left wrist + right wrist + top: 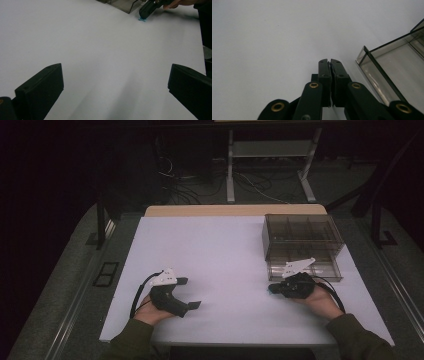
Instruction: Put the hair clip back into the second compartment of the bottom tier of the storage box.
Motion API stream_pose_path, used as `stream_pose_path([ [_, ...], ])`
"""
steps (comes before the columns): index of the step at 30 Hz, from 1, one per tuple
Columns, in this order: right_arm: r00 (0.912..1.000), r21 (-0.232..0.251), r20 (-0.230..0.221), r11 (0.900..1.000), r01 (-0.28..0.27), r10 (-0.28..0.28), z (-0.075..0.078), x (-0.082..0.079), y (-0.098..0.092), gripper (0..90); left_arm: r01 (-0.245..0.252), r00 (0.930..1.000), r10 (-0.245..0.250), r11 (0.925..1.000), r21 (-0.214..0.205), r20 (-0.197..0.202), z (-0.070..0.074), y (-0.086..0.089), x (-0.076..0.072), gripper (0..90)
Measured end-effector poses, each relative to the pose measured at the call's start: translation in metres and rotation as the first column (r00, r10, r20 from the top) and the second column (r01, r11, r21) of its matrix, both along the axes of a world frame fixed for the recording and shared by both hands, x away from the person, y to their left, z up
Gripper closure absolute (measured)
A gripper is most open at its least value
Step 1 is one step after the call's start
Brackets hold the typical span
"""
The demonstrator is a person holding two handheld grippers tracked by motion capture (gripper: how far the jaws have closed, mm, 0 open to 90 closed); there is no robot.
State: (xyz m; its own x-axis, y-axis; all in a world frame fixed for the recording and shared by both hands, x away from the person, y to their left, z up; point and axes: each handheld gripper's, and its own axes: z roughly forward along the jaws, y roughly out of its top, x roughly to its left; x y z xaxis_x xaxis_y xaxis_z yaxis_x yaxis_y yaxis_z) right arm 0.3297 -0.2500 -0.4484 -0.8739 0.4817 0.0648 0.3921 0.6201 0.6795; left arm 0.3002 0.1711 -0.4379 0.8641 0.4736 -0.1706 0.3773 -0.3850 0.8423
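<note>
White table [220, 255], tiny teal scrap [142, 19].

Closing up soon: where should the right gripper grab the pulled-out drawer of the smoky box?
Probably pinch the drawer by its front wall's top rim, from above, one jaw inside, one outside: it's a thin upright pane, open-topped. The right gripper beside it is shut, so open first.

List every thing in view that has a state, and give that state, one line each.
left gripper: open, jaws wide apart with bare table between them, held low over the white table.
right gripper: shut, jaws pressed together, with a small blue thing at its tip.
clear organiser box: upright on the table, its drawer pulled out toward the person.
</note>
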Motion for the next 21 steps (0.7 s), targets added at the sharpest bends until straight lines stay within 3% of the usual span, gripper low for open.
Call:
stream_pose_path([
  [12, 1.0000, 0.014, -0.004, 0.9999, -0.003, 0.003, 0.003, 0.000, -0.002, 87.6, -0.003, 0.9995, 0.002, 0.9996, 0.029, 0.032, -0.002, -0.002, -0.001, 0.0],
  [21, 0.9999, 0.069, 0.007, 0.9975, 0.014, -0.015, 0.014, -0.001, -0.009, 87.5, 0.001, 0.9996, -0.002, 0.9996, 0.028, 0.028, -0.006, -0.004, -0.001, 0.0],
])
